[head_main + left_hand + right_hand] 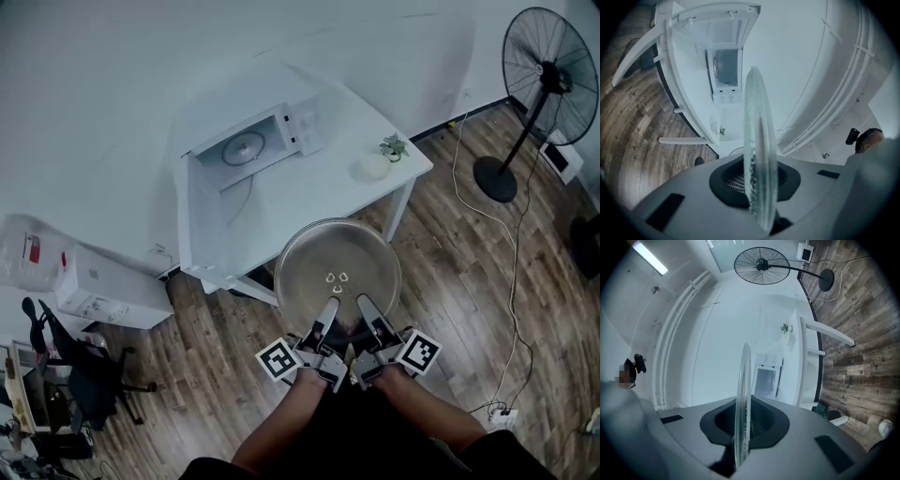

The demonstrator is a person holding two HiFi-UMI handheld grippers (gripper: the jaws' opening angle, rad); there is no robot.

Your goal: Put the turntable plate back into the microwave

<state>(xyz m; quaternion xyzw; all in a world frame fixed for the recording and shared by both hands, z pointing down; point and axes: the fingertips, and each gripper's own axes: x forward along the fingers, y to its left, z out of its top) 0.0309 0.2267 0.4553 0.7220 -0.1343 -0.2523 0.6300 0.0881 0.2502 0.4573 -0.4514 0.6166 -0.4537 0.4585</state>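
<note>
Glass turntable plate [337, 267], held roughly flat above the wooden floor [469, 272] at the front edge of the white bench [319, 192]. The fingers of the left gripper [328, 307] and the right gripper [364, 305] pinch its near rim side by side. Beyond it on the bench, the microwave [258, 145] stands with its door open. A potted plant [394, 146] sits near the bench's right corner, and a pedestal fan [547, 70] stands well apart.
</note>
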